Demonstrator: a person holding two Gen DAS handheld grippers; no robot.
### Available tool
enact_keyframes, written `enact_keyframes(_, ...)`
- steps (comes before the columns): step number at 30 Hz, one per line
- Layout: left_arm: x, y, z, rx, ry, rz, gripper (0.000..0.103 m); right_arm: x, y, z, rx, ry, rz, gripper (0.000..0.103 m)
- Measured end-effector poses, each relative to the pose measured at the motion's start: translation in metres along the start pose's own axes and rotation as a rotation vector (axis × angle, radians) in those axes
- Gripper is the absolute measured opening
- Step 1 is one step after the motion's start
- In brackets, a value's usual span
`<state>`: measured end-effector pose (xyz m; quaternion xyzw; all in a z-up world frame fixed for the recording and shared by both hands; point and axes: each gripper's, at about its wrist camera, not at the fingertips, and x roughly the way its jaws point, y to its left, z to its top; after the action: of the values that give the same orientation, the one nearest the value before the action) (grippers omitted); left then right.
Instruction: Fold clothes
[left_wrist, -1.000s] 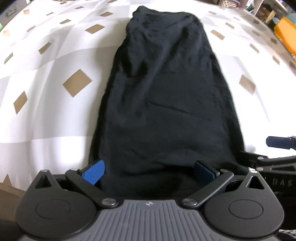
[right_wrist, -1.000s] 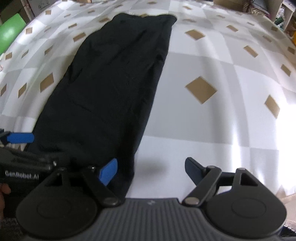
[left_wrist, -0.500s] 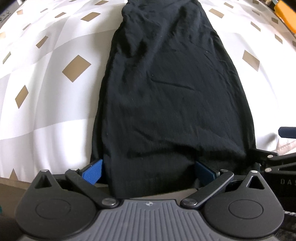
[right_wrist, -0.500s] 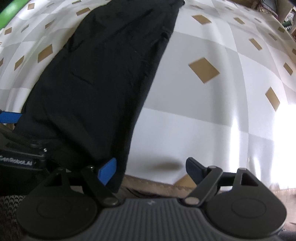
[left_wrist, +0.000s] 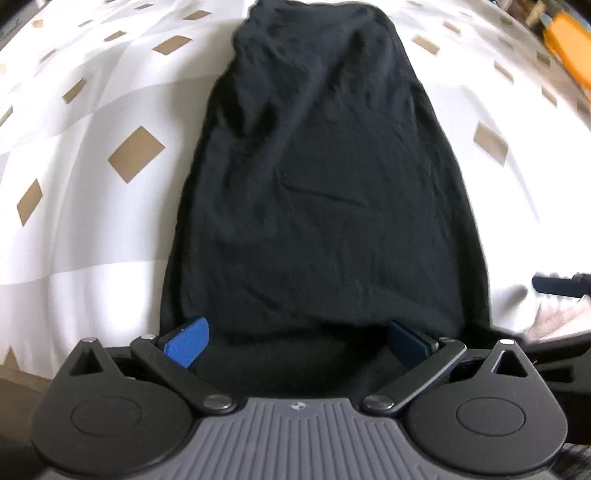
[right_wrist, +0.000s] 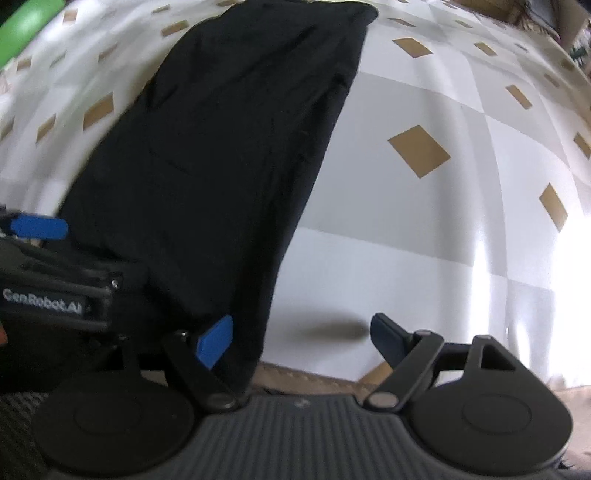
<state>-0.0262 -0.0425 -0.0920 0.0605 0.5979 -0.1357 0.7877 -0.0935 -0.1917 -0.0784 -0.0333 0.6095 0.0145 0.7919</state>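
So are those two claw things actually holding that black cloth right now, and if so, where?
No. Both the left gripper and the right gripper stand wide open at the near end of the black garment; neither pinches it.

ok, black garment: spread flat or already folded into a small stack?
Laid out long on the cloth-covered table, not stacked: the black garment runs as one narrow strip. Whether it is doubled lengthwise, cannot tell.

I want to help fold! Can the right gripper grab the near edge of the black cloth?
Probably yes. The right gripper is open, its blue finger already over the black cloth edge, with nothing in between.
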Motion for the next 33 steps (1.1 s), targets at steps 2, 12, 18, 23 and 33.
enact_keyframes(2,-0.002,0.002,-0.002,-0.010,0.017,-0.011,0.103,-0.002,0.001,-0.002,-0.007,0.007,-0.004,0.081)
enact_keyframes(12,-0.015,0.013,0.007,-0.094,-0.053,-0.058,0.103,-0.007,-0.023,0.016,0.091,-0.015,0.019,0.081)
enact_keyframes(18,-0.015,0.007,0.008,-0.059,-0.085,-0.058,0.103,-0.007,-0.027,0.049,-0.015,-0.042,0.020,0.081)
enact_keyframes(23,-0.019,0.002,0.015,-0.006,-0.133,-0.066,0.103,-0.004,-0.034,0.079,-0.068,-0.046,0.071,0.081)
enact_keyframes(33,-0.001,0.003,0.030,0.014,-0.122,-0.074,0.103,0.021,-0.036,0.107,-0.121,-0.046,0.087,0.081)
